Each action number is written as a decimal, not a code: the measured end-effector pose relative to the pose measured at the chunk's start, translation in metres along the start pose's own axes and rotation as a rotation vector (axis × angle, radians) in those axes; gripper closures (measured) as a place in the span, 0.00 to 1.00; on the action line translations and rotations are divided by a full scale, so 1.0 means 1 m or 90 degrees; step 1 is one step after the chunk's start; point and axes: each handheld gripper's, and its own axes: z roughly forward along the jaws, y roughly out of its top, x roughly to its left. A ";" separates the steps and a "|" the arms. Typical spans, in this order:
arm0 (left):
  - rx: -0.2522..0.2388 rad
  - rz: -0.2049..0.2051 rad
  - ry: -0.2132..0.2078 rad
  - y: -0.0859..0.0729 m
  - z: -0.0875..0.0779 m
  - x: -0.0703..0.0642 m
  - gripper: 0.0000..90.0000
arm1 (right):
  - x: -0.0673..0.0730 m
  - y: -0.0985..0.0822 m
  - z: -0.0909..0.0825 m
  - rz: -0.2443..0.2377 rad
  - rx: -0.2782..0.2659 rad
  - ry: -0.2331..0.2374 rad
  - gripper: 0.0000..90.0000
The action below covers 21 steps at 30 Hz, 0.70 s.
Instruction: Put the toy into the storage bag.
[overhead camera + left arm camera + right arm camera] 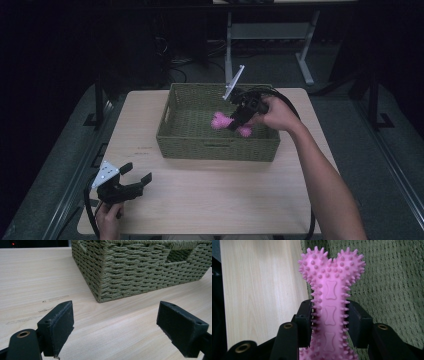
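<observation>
**A:** Item one, carrying surface?

**B:** Pale wood tabletop (210, 195), centre of the high view. Dark floor around it.

**A:** Item two, container?

**B:** Green woven basket (218, 148), rectangular, standing on the upper middle of the tabletop. Handle slots cut in its walls. In your left gripper view its near corner (100, 298) sits at upper centre, with bare wood in front.

**A:** Item three, the toy?

**B:** Pink spiky bone toy (220, 121), over the inside of the basket, right of its centre in the high view. Whether it touches the basket floor, I cannot tell. In your right gripper view it runs up the middle of the frame (330, 290), knobbed end at the top, small bone shapes pressed into its shaft.

**A:** Item four, your right gripper?

**B:** Right gripper (235, 124) reaches into the basket from the right edge of it. Its fingers (304, 322) are clenched on the toy's shaft, one on each side.

**A:** Item five, your left gripper?

**B:** Left gripper (136, 173) at lower left of the high view, over the tabletop's near corner, well apart from the basket. Its fingers (58, 326) are released, spread wide, grasping nothing.
</observation>
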 end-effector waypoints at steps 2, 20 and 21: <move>0.001 0.001 0.000 0.000 0.000 0.000 0.15 | -0.002 0.000 0.001 0.002 -0.003 0.003 0.64; 0.007 0.000 0.001 0.001 0.003 -0.001 0.15 | -0.032 -0.012 0.018 0.042 0.002 0.016 0.64; 0.006 0.001 0.002 0.001 0.003 -0.001 0.15 | -0.033 -0.012 0.020 0.046 0.002 0.018 0.64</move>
